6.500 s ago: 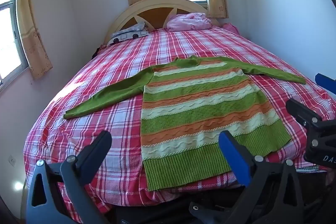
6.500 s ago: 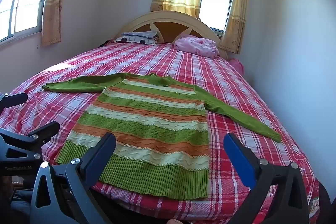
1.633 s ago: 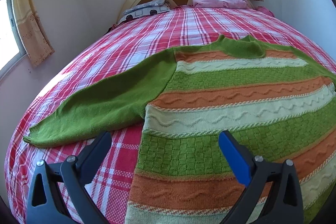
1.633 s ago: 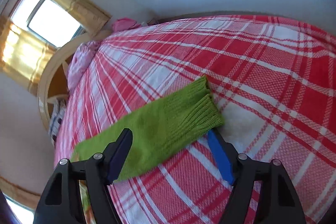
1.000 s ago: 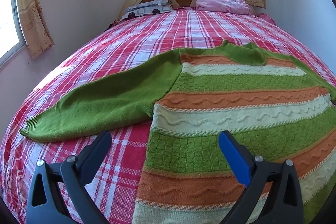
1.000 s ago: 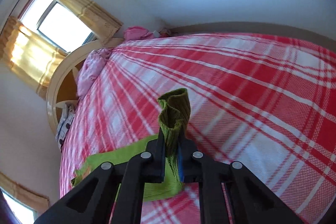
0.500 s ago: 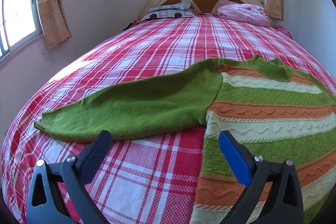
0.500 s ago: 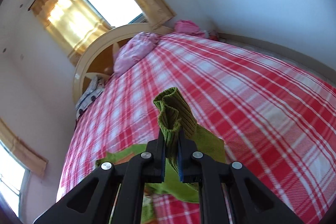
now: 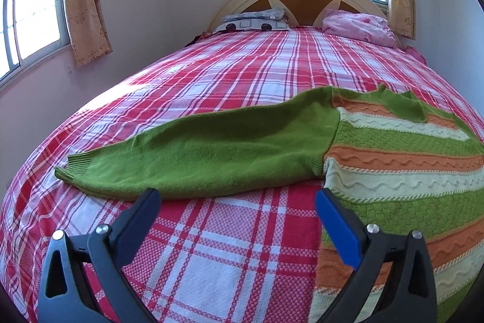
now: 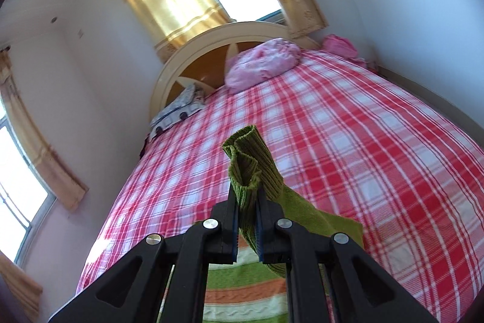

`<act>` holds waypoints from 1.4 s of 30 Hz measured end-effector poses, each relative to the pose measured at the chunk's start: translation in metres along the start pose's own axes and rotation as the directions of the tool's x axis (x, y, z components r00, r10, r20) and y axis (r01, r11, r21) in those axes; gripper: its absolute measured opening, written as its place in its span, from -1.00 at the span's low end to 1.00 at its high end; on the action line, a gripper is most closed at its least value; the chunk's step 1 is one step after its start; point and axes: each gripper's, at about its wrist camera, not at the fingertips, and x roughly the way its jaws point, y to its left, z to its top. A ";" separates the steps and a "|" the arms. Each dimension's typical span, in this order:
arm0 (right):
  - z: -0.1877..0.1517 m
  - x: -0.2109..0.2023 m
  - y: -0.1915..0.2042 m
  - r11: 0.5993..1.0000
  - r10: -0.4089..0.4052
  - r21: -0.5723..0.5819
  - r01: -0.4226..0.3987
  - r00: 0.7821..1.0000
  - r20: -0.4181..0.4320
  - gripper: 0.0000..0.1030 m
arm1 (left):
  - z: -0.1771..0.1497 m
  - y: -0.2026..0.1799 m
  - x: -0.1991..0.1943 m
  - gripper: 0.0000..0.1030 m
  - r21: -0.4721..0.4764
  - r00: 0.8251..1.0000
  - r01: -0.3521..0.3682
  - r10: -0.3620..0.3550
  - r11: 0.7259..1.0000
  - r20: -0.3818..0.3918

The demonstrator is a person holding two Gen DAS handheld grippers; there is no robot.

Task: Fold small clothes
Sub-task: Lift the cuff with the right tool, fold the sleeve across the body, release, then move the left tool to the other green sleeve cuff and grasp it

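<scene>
Sleeve cuff pinched only in right-wrist view.

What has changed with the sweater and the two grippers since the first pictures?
The right gripper closed on the right sleeve cuff and lifted it off the bed, over the sweater. The left gripper, open as before, shifted toward the left sleeve, which lies flat as before.

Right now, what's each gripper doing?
Left gripper: open, empty, just short of the flat sleeve.
Right gripper: shut on the sweater cuff, lifted.
</scene>
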 end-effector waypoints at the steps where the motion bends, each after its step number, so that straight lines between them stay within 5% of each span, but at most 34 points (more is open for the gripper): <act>1: 0.000 0.005 0.011 1.000 0.010 -0.018 -0.010 1.000 -0.007 -0.84 | -0.001 0.002 0.002 1.00 -0.005 1.000 0.002 -0.002 1.000 -0.006; 17: -0.032 0.080 0.159 0.963 0.178 -0.182 -0.200 0.975 -0.132 -0.84 | -0.008 0.016 0.000 1.00 -0.064 0.998 0.064 -0.063 0.996 0.009; 26: -0.136 0.159 0.207 0.928 0.133 -0.298 -0.226 0.944 -0.302 -0.84 | -0.010 0.011 0.005 1.00 -0.042 0.998 0.056 -0.057 0.998 -0.017; 29: -0.196 0.201 0.202 0.913 0.065 -0.332 -0.237 0.888 -0.455 -0.79 | -0.010 0.010 0.007 1.00 -0.031 0.998 0.053 -0.054 0.998 -0.032; 32: -0.248 0.220 0.185 0.913 0.003 -0.325 -0.247 0.800 -0.600 -0.30 | -0.011 0.012 0.008 1.00 -0.045 0.998 0.055 -0.057 0.997 -0.038; 35: -0.264 0.200 0.172 0.896 0.048 -0.316 -0.312 0.775 -0.631 -0.07 | -0.011 0.019 0.009 1.00 -0.078 0.997 0.060 -0.064 0.995 -0.047; 39: -0.258 0.165 0.143 0.894 0.061 -0.318 -0.316 0.788 -0.612 0.05 | -0.005 0.016 0.008 1.00 -0.060 0.994 0.079 -0.083 0.995 -0.068; 42: -0.241 0.148 0.113 0.904 0.012 -0.346 -0.250 0.825 -0.565 0.07 | 0.007 0.007 0.003 1.00 -0.010 0.996 0.080 -0.080 0.997 -0.047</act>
